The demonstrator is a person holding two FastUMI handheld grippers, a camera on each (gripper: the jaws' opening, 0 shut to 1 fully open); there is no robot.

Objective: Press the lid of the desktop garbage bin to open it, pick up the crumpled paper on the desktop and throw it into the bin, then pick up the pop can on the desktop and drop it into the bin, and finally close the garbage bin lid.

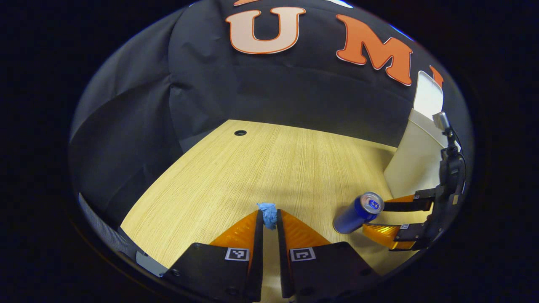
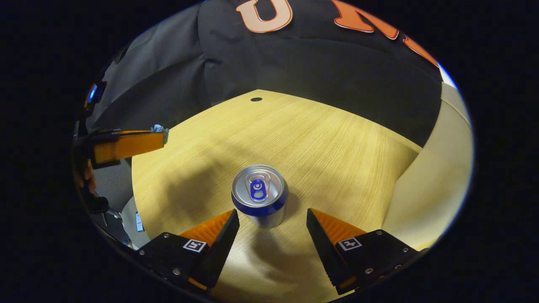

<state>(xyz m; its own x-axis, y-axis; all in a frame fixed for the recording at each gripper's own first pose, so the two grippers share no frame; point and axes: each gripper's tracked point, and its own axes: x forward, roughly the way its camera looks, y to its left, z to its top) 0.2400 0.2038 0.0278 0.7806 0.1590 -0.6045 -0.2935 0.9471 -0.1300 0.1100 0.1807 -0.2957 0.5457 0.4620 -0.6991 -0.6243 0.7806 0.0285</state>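
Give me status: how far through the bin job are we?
Done: bin lid stands up, so it's open. In hand: left hand-held gripper is shut on the crumpled paper, not yet binned. Right hand-held gripper is open around the pop can, which stands on the table. Left: drop paper, bin can, close lid.

Pale blue on the crumpled paper (image 1: 268, 212). Deep blue on the pop can (image 2: 260, 196), with a silver top and a blue pull tab. Light yellow wood grain across the worktop (image 2: 320, 139), one small dark hole. Cream-white on the garbage bin (image 1: 414, 162).
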